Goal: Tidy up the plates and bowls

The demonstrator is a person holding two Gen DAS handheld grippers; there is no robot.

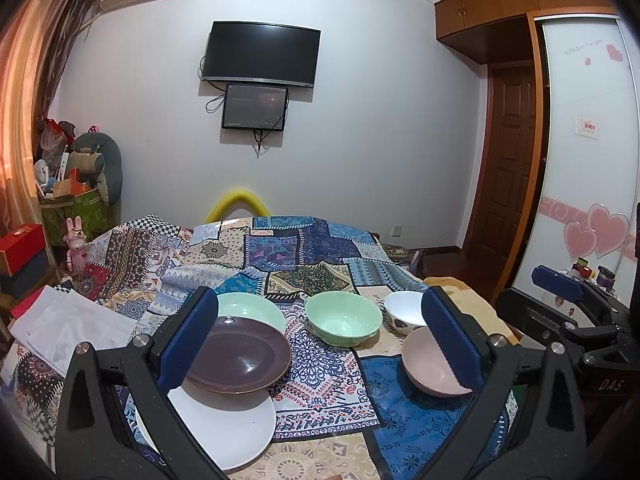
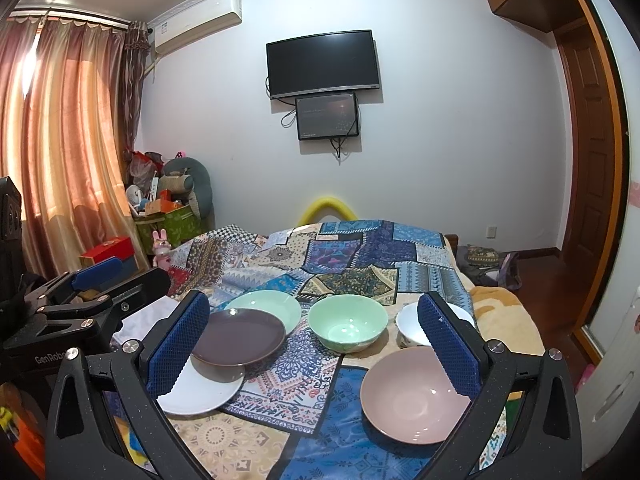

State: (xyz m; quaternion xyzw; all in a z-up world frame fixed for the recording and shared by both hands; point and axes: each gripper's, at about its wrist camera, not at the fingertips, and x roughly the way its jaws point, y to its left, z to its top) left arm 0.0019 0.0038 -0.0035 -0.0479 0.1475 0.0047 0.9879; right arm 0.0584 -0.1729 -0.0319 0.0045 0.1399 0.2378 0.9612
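Observation:
On the patchwork cloth, a brown plate (image 1: 240, 354) (image 2: 240, 336) overlaps a white plate (image 1: 228, 428) (image 2: 204, 392) in front and a pale green plate (image 1: 256, 308) (image 2: 272, 306) behind. A green bowl (image 1: 344, 320) (image 2: 348, 326) sits mid-table, a white bowl (image 1: 404, 312) (image 2: 412, 326) to its right, and a pink bowl (image 1: 428, 368) (image 2: 412, 396) nearest on the right. My left gripper (image 1: 320, 344) is open above the table, holding nothing. My right gripper (image 2: 314, 354) is also open and empty, hovering over the cloth.
The table (image 2: 224, 440) stands in a bedroom with a TV (image 1: 262, 54) on the far wall. White folded cloth (image 1: 68, 328) lies at the table's left. Boxes and toys (image 1: 76, 196) crowd the left corner. A wooden door (image 1: 508, 152) is at right.

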